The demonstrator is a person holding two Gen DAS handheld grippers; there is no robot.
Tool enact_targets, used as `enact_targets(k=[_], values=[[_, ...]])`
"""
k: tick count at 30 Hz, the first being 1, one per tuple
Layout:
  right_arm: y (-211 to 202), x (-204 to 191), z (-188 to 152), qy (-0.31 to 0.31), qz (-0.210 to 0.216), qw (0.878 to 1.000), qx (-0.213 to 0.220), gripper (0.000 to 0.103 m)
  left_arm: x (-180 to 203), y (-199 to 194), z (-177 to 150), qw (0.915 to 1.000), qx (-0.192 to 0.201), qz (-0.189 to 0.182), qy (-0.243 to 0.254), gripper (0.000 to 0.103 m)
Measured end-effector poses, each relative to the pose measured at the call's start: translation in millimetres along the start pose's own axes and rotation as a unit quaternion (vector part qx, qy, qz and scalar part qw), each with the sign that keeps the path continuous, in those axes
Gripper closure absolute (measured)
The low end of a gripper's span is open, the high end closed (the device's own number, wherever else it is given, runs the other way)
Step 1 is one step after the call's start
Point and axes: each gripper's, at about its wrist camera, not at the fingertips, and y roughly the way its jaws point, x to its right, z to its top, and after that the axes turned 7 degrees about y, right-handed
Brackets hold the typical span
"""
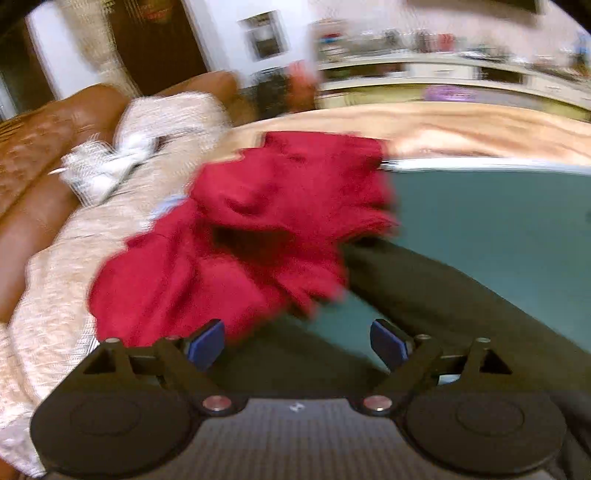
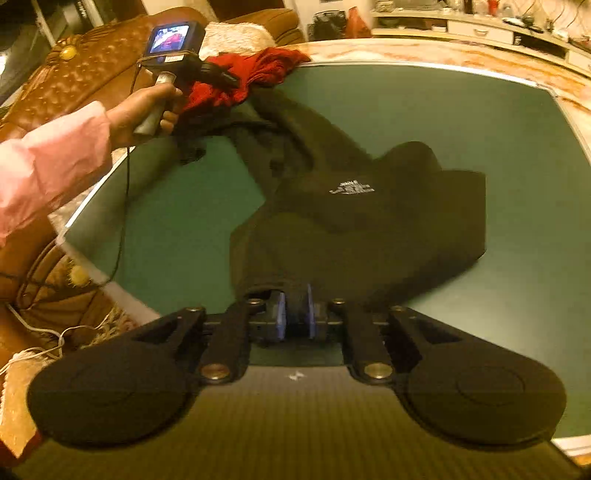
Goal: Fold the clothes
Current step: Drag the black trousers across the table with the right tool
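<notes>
A black garment [image 2: 351, 221] with a small white print lies crumpled on the green table top [image 2: 166, 221]. My right gripper [image 2: 296, 314] is shut on its near edge. One black sleeve runs toward a red garment [image 2: 258, 70] heaped at the table's far left corner. In the left wrist view the red garment [image 1: 240, 236] fills the middle, blurred, with the black sleeve [image 1: 424, 288] to its right. My left gripper [image 1: 297, 341] is open and empty just short of the red garment; it also shows from the right wrist view [image 2: 221, 75], held in a hand.
A brown leather sofa [image 2: 74, 74] with a cream knitted throw [image 1: 74, 236] stands left of the table. The table has a marbled rim [image 2: 480, 55]. Cables [image 2: 122, 206] hang off the left edge. Cluttered shelves [image 2: 480, 22] line the back wall.
</notes>
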Motion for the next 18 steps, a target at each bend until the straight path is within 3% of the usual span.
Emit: enact_targets(k=[3,5,9,11,14,18], values=[[-15.3,4.3,-1.1,0.006,0.002,1.0,0.015,0.063,29.6,-51.8,-38.9,0.9963,0.02,-0.076,0.033,0.005],[-30.5,14.9,5.7,0.018,-0.014,0.999,0.043,0.05,45.7,-85.0,-68.7,0.9884,0.026,-0.144,0.04,0.003],[-47.2,47.9,29.5,0.066,-0.038,0.994,0.079,0.045,85.4,-123.2,-115.4,0.9705,0.012,-0.234,0.058,0.002],[-47.8,65.9,39.2,0.104,-0.031,0.991,0.084,0.045,107.0,-126.7,-130.8,0.9644,-0.008,-0.257,0.061,0.002],[-41.2,82.8,40.9,0.159,-0.01,0.984,0.076,0.045,131.2,-122.0,-141.3,0.9626,-0.02,-0.264,0.059,0.001],[-25.8,63.8,21.0,0.145,-0.006,0.988,0.059,0.045,151.0,-129.7,-144.2,0.966,0.0,-0.253,0.053,0.006]])
